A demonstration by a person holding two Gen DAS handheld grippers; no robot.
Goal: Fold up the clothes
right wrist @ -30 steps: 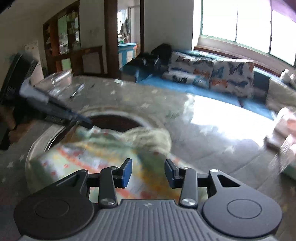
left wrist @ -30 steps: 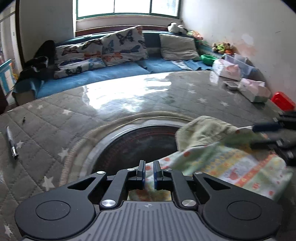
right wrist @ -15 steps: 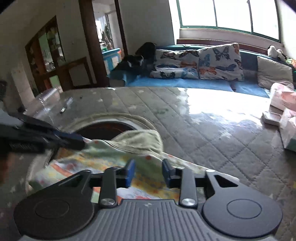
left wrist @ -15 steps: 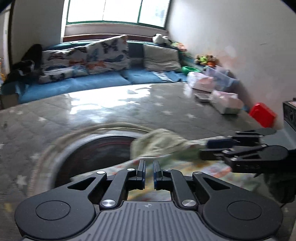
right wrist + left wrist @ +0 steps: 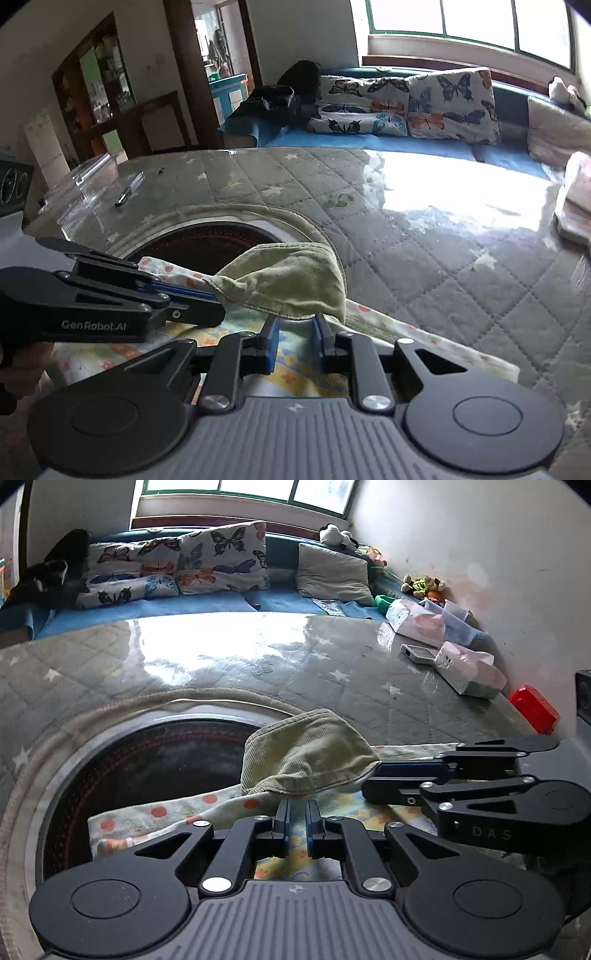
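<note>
A child's garment, pale with orange dots and yellow print, lies across a round dark opening in the quilted table top. Its olive green corduroy part is raised like a tent between both grippers. My left gripper sits at the green hem, jaws almost together with cloth between them; the right wrist view shows it pinching the green part's left corner. My right gripper is narrowed on the hem. From the left wrist view, it grips the right corner.
A pen and a clear plastic box lie at the table's far left. Tissue packs and a red box line the wall on the right. A blue sofa with butterfly cushions stands beyond the table.
The two grippers have come close together at the green part, which now stands raised between them. The right gripper's jaws have narrowed onto the hem.
</note>
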